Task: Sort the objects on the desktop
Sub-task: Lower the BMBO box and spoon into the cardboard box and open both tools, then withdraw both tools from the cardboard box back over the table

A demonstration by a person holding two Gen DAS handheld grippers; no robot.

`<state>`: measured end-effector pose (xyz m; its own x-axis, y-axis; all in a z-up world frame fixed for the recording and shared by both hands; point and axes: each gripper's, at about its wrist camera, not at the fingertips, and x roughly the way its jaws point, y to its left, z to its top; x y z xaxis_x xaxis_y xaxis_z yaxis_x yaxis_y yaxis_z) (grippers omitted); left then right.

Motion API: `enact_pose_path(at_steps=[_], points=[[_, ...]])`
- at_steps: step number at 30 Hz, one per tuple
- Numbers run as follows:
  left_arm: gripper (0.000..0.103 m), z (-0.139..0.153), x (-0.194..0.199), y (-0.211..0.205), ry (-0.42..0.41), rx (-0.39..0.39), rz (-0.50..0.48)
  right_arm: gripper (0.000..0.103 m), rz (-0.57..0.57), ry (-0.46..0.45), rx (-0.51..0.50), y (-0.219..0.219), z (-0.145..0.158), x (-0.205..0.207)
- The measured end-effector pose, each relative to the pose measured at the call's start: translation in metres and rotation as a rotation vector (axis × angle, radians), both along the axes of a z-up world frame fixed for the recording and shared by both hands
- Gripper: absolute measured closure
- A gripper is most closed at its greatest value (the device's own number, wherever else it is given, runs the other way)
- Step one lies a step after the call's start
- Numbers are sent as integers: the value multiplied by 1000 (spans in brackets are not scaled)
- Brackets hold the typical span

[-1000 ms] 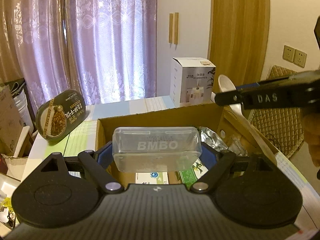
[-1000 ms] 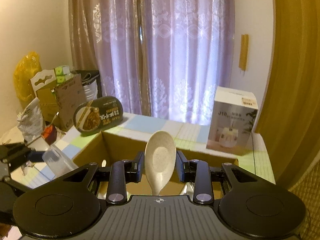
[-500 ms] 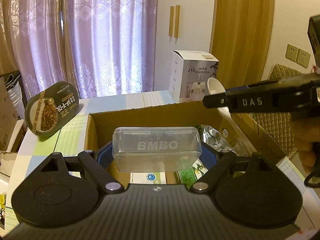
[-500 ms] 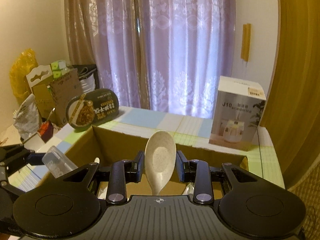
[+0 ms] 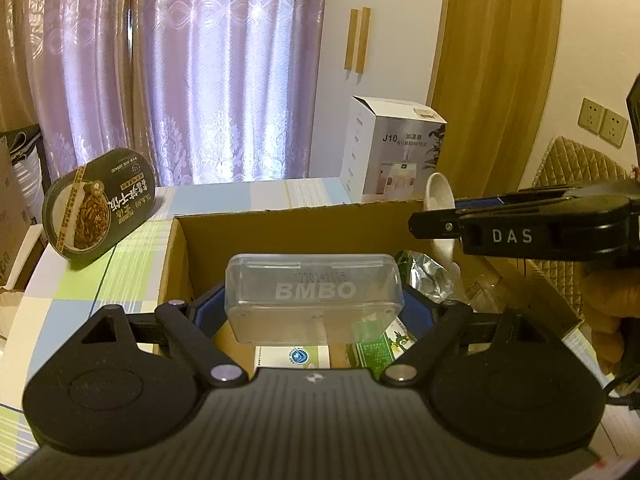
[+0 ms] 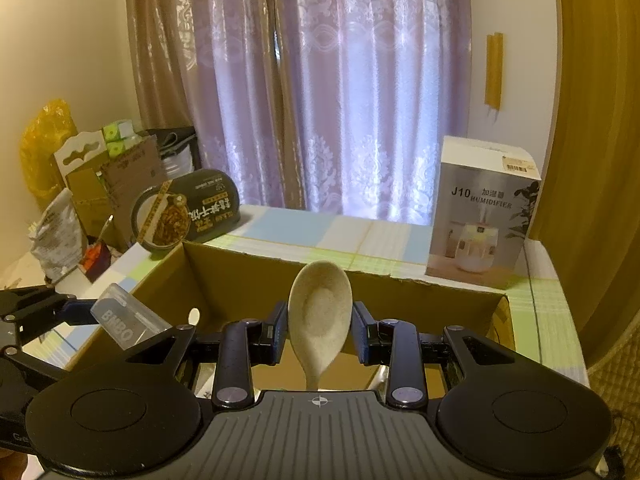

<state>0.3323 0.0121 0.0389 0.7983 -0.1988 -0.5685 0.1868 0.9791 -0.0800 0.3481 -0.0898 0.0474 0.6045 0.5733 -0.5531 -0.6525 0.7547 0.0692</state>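
Noodle bowl [image 5: 98, 204]: tilted on the checked desk [image 5: 72, 292], left of the cardboard box [image 5: 304, 228]. Left gripper [image 5: 314, 308]: pinching clear plastic case [image 5: 314, 290] above the box. Right gripper [image 6: 320, 330]: clamped on pale spoon [image 6: 320, 312], over the box. Humidifier carton [image 6: 482, 212]: upright behind, far right.

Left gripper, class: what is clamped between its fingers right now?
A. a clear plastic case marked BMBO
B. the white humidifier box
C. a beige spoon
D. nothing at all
A. In the left wrist view the left gripper holds the clear plastic case marked BMBO above the open cardboard box; the beige spoon sits in the right gripper instead.
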Motion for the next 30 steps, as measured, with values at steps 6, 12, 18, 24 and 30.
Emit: enact_pose_path(at_steps=[6, 12, 18, 24, 30], points=[[14, 1, -7, 7, -8, 0, 23, 45, -18, -10, 22, -10, 3, -5], [14, 2, -23, 17, -9, -1, 44, 43, -42, 3, 41, -26, 4, -15], [14, 11, -54, 26, -29, -6, 71, 38, -67, 3, 89, -50, 13, -44], [13, 23, -107, 32, -44, -11, 103, 29, -55, 15, 119, -81, 11, -100], [12, 20, -162, 31, -8, -7, 121, 25, -54, 102, 105, -104, -12, -155]])
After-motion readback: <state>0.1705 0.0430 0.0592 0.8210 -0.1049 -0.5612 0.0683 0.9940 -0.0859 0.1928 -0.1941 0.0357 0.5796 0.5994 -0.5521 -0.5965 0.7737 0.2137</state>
